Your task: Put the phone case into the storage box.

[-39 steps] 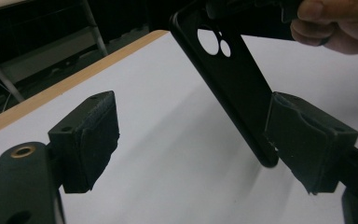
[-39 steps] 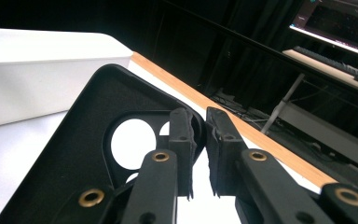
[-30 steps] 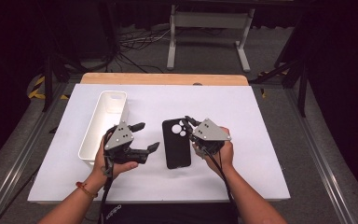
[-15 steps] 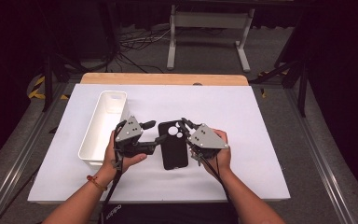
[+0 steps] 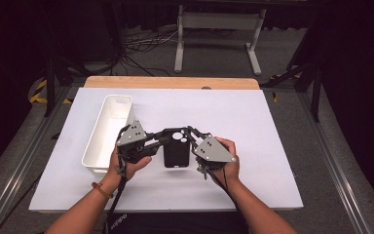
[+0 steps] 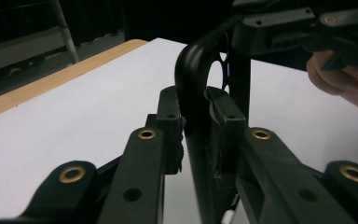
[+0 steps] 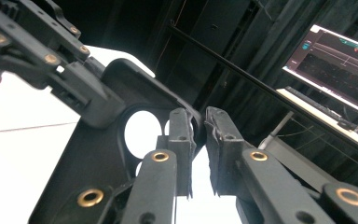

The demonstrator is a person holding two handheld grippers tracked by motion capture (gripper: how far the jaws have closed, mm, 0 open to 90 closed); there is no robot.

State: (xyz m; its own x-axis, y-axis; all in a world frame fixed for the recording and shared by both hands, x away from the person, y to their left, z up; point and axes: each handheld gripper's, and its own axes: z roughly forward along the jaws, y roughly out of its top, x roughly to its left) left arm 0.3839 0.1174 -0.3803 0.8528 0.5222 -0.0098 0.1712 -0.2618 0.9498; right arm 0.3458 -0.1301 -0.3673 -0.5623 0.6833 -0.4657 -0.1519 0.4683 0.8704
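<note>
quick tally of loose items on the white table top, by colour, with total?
Black: 1, the phone case, held at its top end by both tongs
White: 1, the bin, left of the case
Total: 2

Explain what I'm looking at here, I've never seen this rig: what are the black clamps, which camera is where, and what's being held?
No robot here: a person holds a hand-operated gripper in each hand. One picture looks down from above the table; the other two come from cameras riding on each gripper, looking along its black fingers. On the white table stand a white bin and, between the hands, a black phone case with camera cutouts. The left gripper has just been closing, and its fingers now pinch one edge of the case. The right gripper pinches the opposite edge near the cutouts. So both grippers hold the case together.
</note>
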